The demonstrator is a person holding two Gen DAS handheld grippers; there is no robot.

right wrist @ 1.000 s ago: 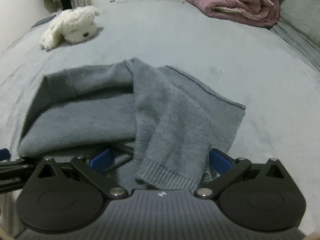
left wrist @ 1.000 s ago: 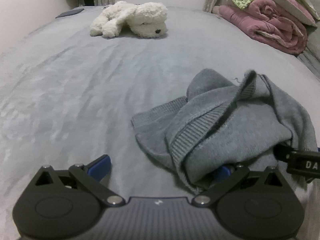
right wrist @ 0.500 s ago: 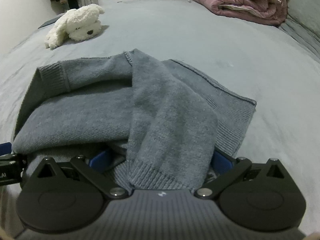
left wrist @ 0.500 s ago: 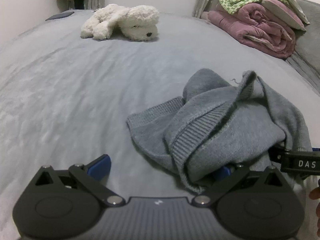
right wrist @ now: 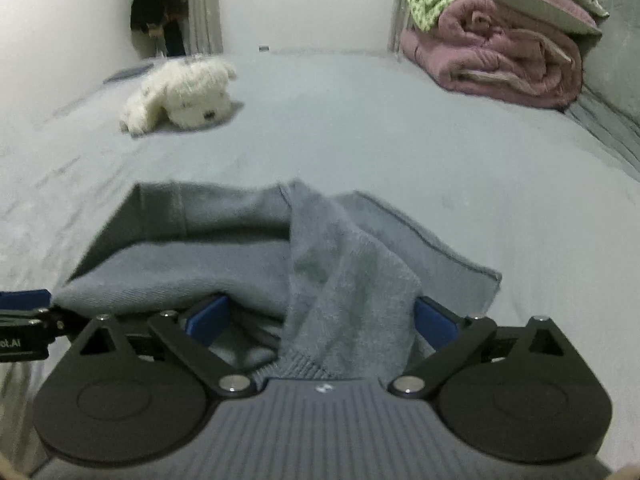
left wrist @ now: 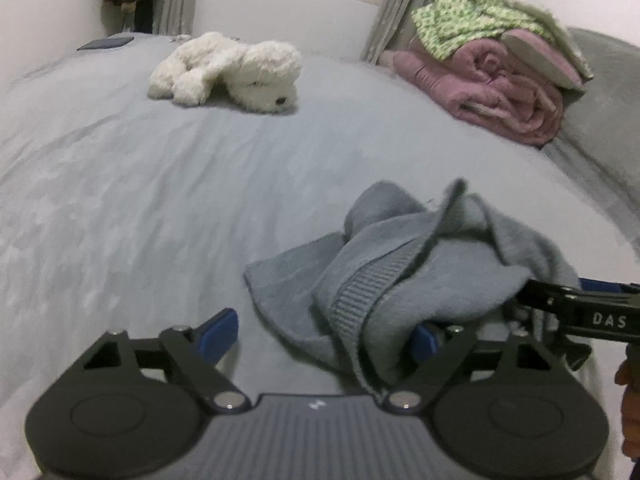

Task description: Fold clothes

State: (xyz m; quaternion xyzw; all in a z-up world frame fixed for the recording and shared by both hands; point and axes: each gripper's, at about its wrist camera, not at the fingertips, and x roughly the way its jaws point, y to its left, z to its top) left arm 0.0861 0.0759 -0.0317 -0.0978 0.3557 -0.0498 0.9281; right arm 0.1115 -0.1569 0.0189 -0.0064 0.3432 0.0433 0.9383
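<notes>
A grey knit sweater point(left wrist: 420, 264) lies bunched on the grey bed; it also shows in the right wrist view point(right wrist: 248, 248). My left gripper point(left wrist: 320, 332) is open at the sweater's near left edge; its right finger is under the cloth and its left finger rests on bare bed. My right gripper point(right wrist: 320, 316) is open with a fold of the sweater draped between its fingers. The right gripper shows at the right edge of the left wrist view point(left wrist: 580, 312).
A white plush dog point(left wrist: 232, 72) lies at the far left of the bed point(left wrist: 160, 200). A rolled pink blanket point(left wrist: 492, 84) with green cloth on top sits far right. A window and curtains are behind.
Both grippers have tilted up and drawn back, so more of the room shows. The sweater has bunched slightly toward me. Both stay open.
</notes>
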